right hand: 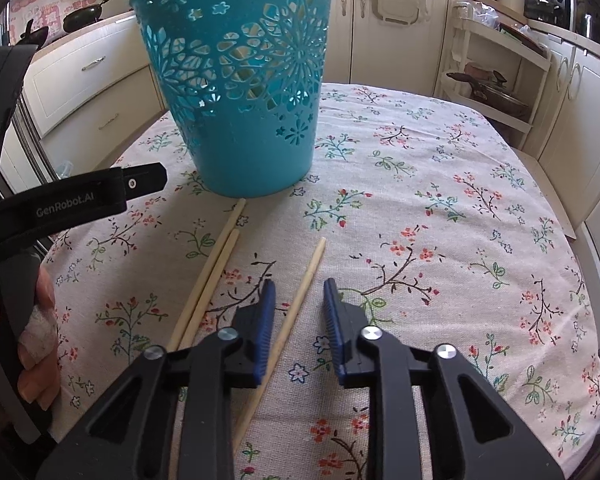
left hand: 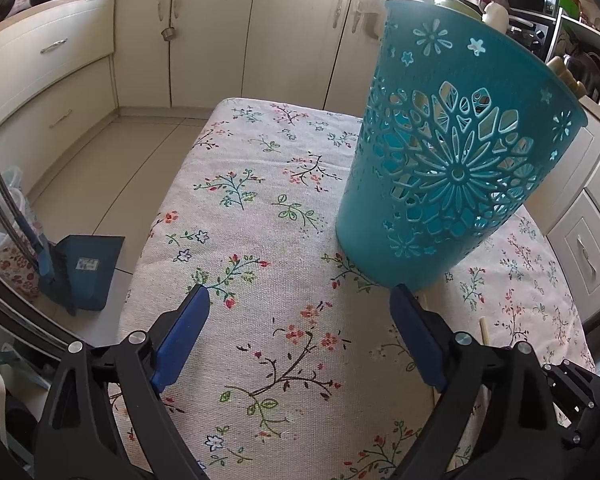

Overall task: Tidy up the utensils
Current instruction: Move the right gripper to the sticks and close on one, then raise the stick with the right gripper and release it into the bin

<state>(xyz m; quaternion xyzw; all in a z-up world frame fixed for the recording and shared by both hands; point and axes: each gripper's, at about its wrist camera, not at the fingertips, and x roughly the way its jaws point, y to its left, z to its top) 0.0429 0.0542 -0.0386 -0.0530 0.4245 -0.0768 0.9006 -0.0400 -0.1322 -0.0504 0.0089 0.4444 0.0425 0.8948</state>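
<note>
Right wrist view: my right gripper (right hand: 298,294) hangs low over the counter (right hand: 440,208), which is covered with a floral cloth. Its blue fingers (right hand: 265,308) stand a little apart, and one chopstick (right hand: 296,308) lies flat between them; I see a gap on each side, so the pads are not pressing on it. Two more chopsticks (right hand: 216,268) lie side by side just left of it, their far tips near the base of the teal basket (right hand: 240,92), which stands upright on the cloth. At the left edge a hand (right hand: 36,336) grips the handle of the other tool.

From the left wrist camera, my left gripper (left hand: 300,296) has its fingers wide apart over bare cloth, with nothing between them. The basket stands just beyond the right finger (left hand: 414,332), and a chopstick end (left hand: 485,330) shows beside that finger.
</note>
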